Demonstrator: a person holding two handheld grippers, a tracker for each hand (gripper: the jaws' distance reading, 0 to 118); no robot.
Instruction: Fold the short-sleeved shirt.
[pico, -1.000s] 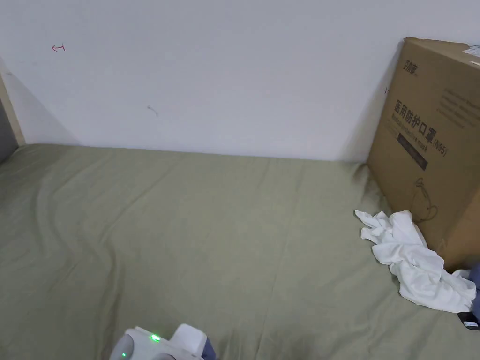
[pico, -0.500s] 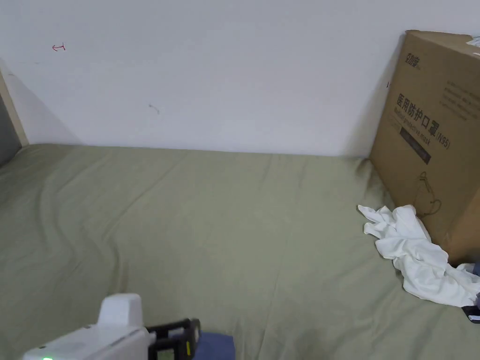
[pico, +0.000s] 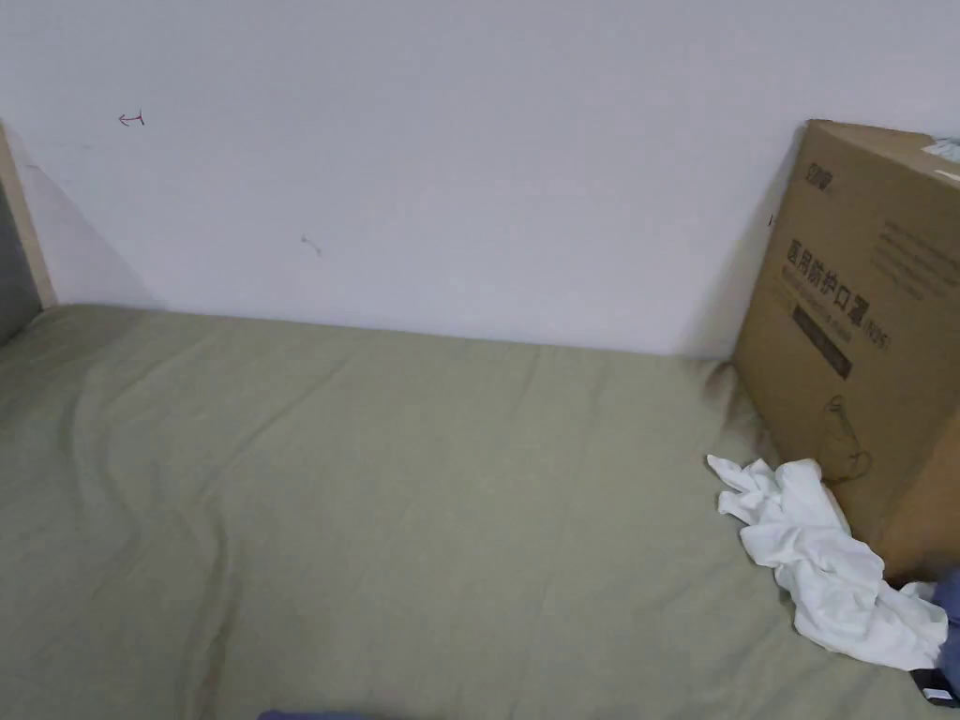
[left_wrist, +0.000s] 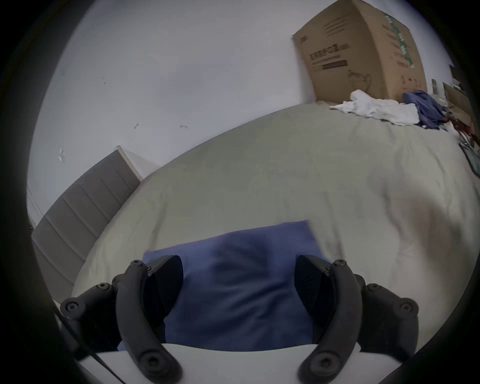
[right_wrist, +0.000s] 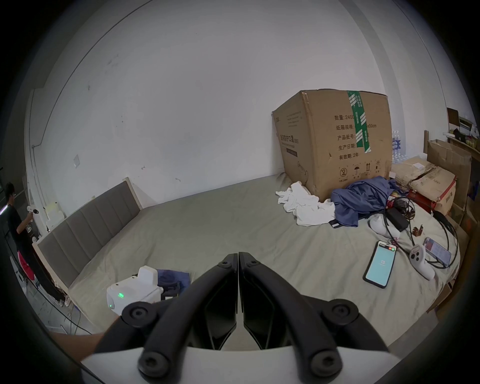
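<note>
Left gripper lower now, fingers astride folded shirt

cardboard box with printed Chinese text, handling symbols, circled 2

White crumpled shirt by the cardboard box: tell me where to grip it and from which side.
Judging by its pose, grip the loose end of the white shirt that trails onto the open green sheet. Come from above on the side away from the cardboard box, since the box blocks the other side.
</note>
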